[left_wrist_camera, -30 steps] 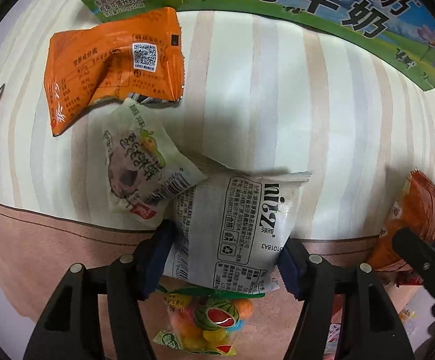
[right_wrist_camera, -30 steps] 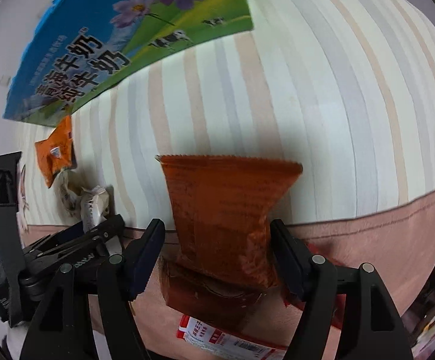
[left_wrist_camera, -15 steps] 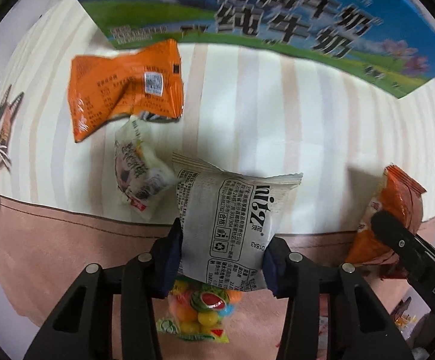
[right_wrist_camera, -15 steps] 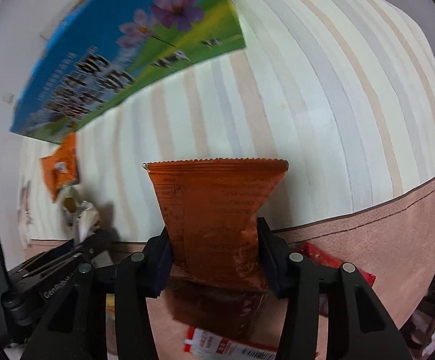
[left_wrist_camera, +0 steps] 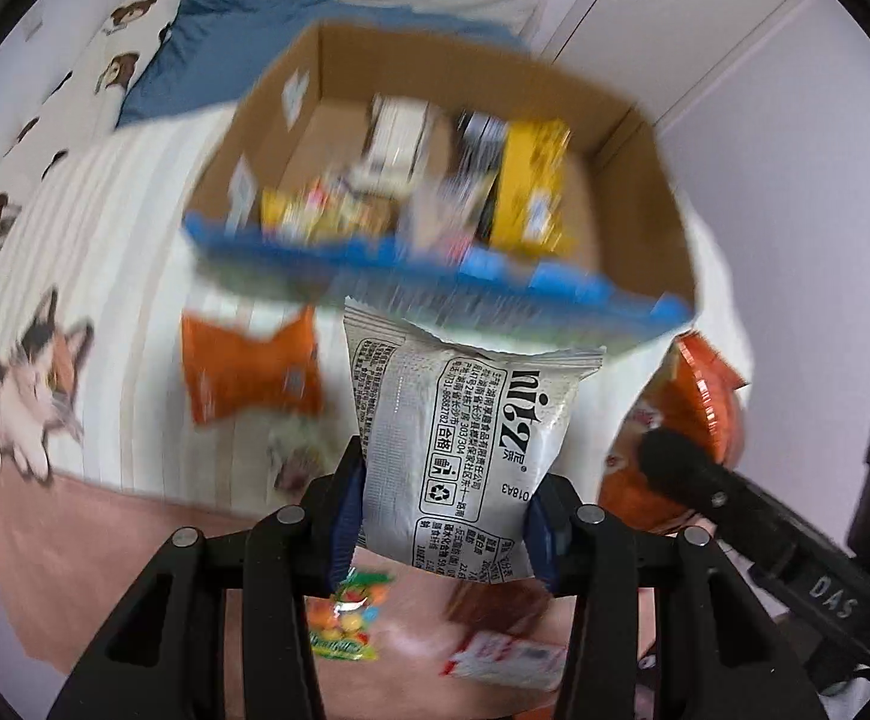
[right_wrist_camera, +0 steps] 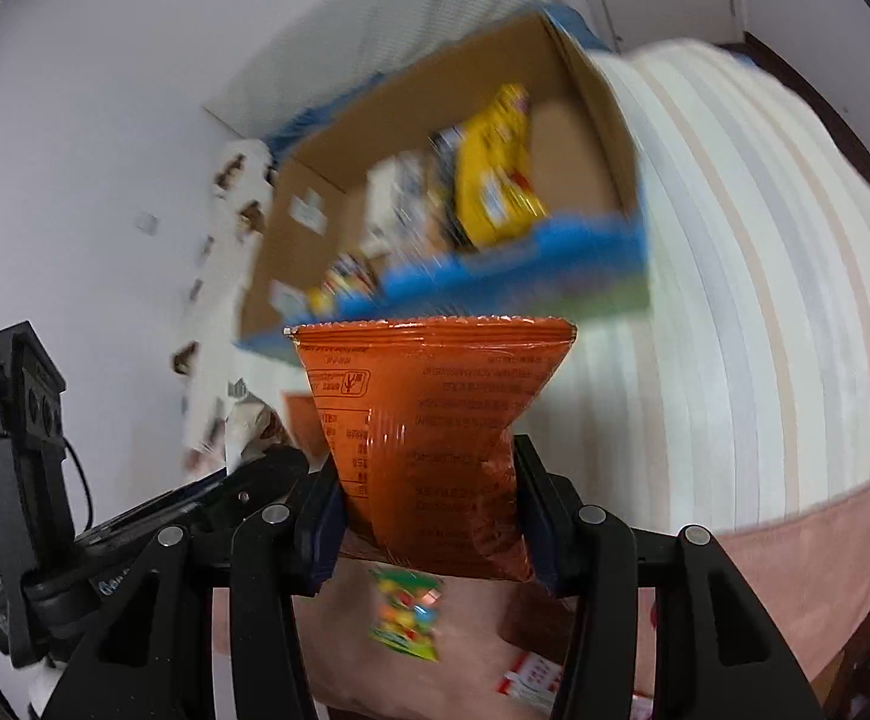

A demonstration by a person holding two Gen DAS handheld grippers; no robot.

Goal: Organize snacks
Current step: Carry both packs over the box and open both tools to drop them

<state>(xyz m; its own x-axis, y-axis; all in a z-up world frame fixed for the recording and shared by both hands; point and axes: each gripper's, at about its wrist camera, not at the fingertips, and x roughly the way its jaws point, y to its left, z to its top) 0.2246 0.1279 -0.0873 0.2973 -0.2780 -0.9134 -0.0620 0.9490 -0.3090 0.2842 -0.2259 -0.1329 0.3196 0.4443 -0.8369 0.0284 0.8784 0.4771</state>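
My left gripper [left_wrist_camera: 444, 525] is shut on a white snack packet [left_wrist_camera: 465, 438] with black print, held up above the bed. My right gripper [right_wrist_camera: 432, 516] is shut on an orange snack packet [right_wrist_camera: 435, 414], also lifted; that packet shows at the right of the left wrist view as orange snack packet [left_wrist_camera: 699, 408]. Ahead stands an open cardboard box [left_wrist_camera: 639, 192] with a blue printed front, holding several snacks, among them a yellow pack [left_wrist_camera: 528, 186]. The same box [right_wrist_camera: 579, 120] fills the upper middle of the right wrist view.
On the striped bedspread [left_wrist_camera: 105, 312] lie another orange packet [left_wrist_camera: 252, 372] and a small white one [left_wrist_camera: 291, 456]. A colourful candy bag [left_wrist_camera: 345, 612] and a red-and-white pack [left_wrist_camera: 507, 654] lie on the pink band below. Pillows and a wall stand behind the box.
Both grippers closed on their packets, then rose with them off the bed. The view tilted up, so the box's open top and contents came into sight.
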